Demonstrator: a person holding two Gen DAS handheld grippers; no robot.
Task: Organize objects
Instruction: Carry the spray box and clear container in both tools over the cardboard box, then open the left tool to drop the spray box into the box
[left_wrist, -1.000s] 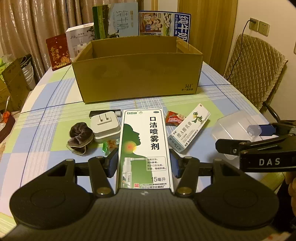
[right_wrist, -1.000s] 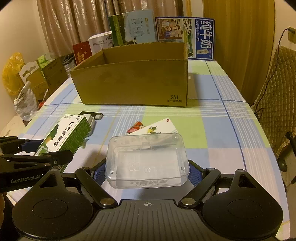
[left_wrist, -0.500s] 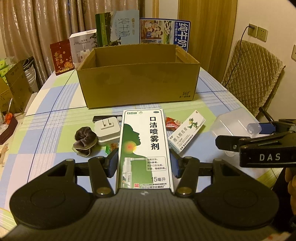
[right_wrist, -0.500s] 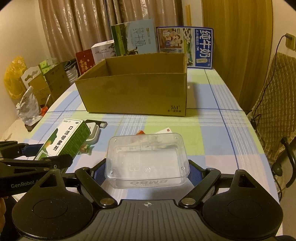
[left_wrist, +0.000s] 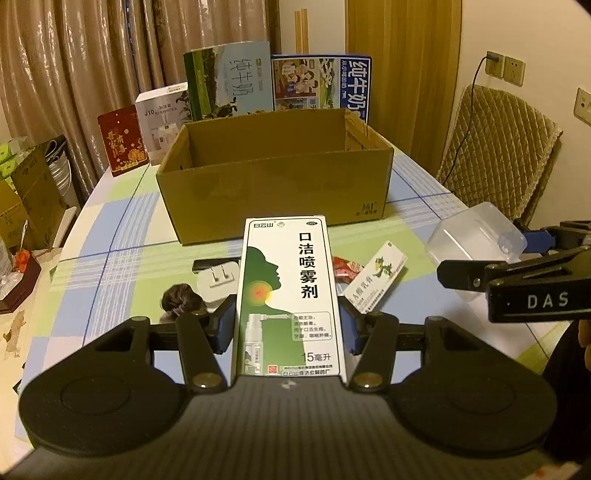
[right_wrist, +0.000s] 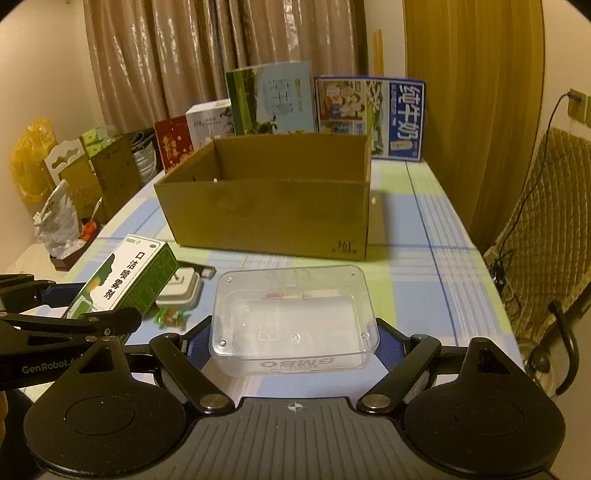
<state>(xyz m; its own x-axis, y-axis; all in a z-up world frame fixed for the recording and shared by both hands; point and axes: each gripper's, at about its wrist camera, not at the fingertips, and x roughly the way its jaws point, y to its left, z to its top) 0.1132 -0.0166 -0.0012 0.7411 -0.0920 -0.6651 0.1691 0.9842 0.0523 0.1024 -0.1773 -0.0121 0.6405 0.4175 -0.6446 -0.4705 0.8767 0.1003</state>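
- My left gripper (left_wrist: 288, 325) is clamped on the spray box (left_wrist: 290, 295), blue pads pressing its two long sides near the lower half; the box sticks out forward, lifted above the table (left_wrist: 92, 266).
- My right gripper (right_wrist: 293, 343) is closed on the clear plastic tub (right_wrist: 293, 317), gripped at its short ends and also held off the table.
- Below and just ahead lie the plug adapter (left_wrist: 216, 278), a dark hair tie (left_wrist: 181, 301), a red sachet (left_wrist: 345, 267) and a small ointment box (left_wrist: 376, 278), not yet put away.
- Farther ahead stands the open cardboard box (left_wrist: 277, 188), where I judge both loads belong.
- Risks: the tub is smooth and springy, so I think it could pop out if I squeeze harder or tilt; the long spray box could pivot in my pads or catch the near wall if I come in low; my two hands are close together and could knock each other over the opening.
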